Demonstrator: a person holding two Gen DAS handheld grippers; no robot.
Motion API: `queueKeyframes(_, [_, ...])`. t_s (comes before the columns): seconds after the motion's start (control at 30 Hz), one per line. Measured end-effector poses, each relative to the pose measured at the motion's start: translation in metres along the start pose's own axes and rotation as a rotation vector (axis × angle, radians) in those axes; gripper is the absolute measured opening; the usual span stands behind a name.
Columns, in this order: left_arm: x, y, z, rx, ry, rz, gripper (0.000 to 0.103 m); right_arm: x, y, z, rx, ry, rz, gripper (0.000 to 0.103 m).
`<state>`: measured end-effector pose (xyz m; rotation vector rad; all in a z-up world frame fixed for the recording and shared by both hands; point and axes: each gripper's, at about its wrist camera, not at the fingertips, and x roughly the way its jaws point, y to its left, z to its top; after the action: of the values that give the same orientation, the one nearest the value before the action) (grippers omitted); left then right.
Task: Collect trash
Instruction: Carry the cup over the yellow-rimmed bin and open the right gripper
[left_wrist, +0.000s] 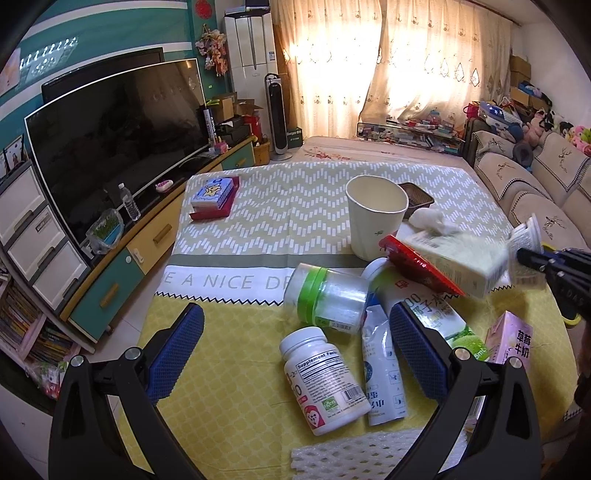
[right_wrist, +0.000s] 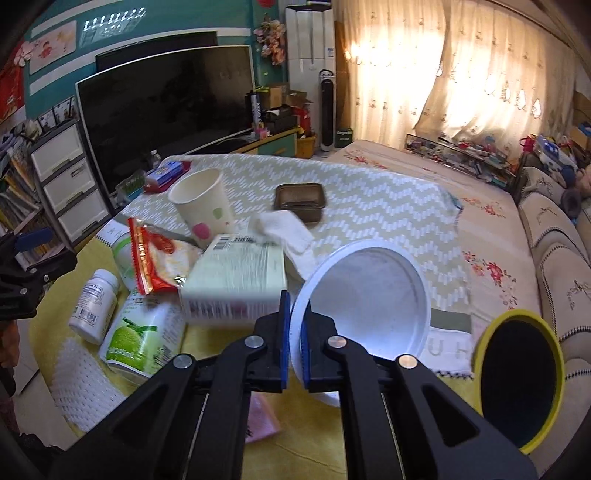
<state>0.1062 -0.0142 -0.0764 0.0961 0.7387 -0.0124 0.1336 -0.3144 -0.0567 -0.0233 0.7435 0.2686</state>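
Observation:
My right gripper (right_wrist: 294, 325) is shut on the rim of a white plastic cup (right_wrist: 369, 295), held tilted above the table; the cup also shows in the left wrist view (left_wrist: 526, 236) with the right gripper (left_wrist: 532, 258) behind it. A yellow-rimmed bin (right_wrist: 517, 384) stands to its right. My left gripper (left_wrist: 295, 332) is open above a white supplement bottle (left_wrist: 321, 376), a tube (left_wrist: 382, 369) and a clear jar with a green lid (left_wrist: 328, 295). A blurred tissue box (left_wrist: 458, 258), a red snack wrapper (left_wrist: 417, 264) and a paper cup (left_wrist: 375, 218) lie behind.
A green drink pouch (right_wrist: 140, 332), a pink milk carton (left_wrist: 511, 339), white foam netting (left_wrist: 369, 458), a brown tray (right_wrist: 301, 201) and a crumpled tissue (right_wrist: 291, 229) lie on the table. A blue box on a red one (left_wrist: 214, 195) is far left. TV left, sofa right.

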Motion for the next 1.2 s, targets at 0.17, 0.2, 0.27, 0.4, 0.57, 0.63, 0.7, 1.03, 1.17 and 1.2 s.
queueKeyframes(0.17, [-0.003, -0.004, 0.000, 0.006, 0.000, -0.006, 0.099, -0.015, -0.025, -0.003, 0.035, -0.024, -0.071, 0.005])
queueKeyframes(0.2, [-0.004, -0.004, 0.000, 0.008, -0.001, -0.008, 0.099, -0.016, -0.032, -0.005, 0.046, -0.027, -0.091, 0.005])
queueKeyframes(0.27, [-0.007, -0.007, 0.000, 0.014, -0.003, -0.012, 0.099, -0.019, -0.053, -0.009, 0.086, -0.023, -0.156, 0.005])
queueKeyframes(0.4, [-0.010, -0.013, 0.000, 0.027, -0.005, -0.019, 0.099, -0.014, -0.104, -0.021, 0.163, 0.017, -0.338, 0.005])
queueKeyframes(0.57, [-0.010, -0.020, 0.001, 0.038, -0.001, -0.030, 0.099, 0.009, -0.162, -0.046, 0.273, 0.134, -0.445, 0.005])
queueKeyframes(0.63, [-0.009, -0.023, 0.001, 0.043, 0.002, -0.034, 0.099, 0.015, -0.178, -0.054, 0.296, 0.164, -0.475, 0.005])
queueKeyframes(0.7, [-0.009, -0.026, 0.001, 0.049, 0.004, -0.041, 0.099, 0.021, -0.189, -0.060, 0.321, 0.181, -0.494, 0.007])
queueKeyframes(1.03, [-0.016, -0.051, -0.003, 0.113, 0.005, -0.105, 0.099, 0.019, -0.209, -0.073, 0.365, 0.188, -0.534, 0.021])
queueKeyframes(1.17, [-0.022, -0.067, -0.008, 0.168, 0.013, -0.189, 0.099, 0.007, -0.200, -0.075, 0.369, 0.163, -0.521, 0.023])
queueKeyframes(1.2, [-0.024, -0.074, -0.011, 0.191, 0.018, -0.221, 0.099, 0.004, -0.198, -0.075, 0.370, 0.156, -0.517, 0.024])
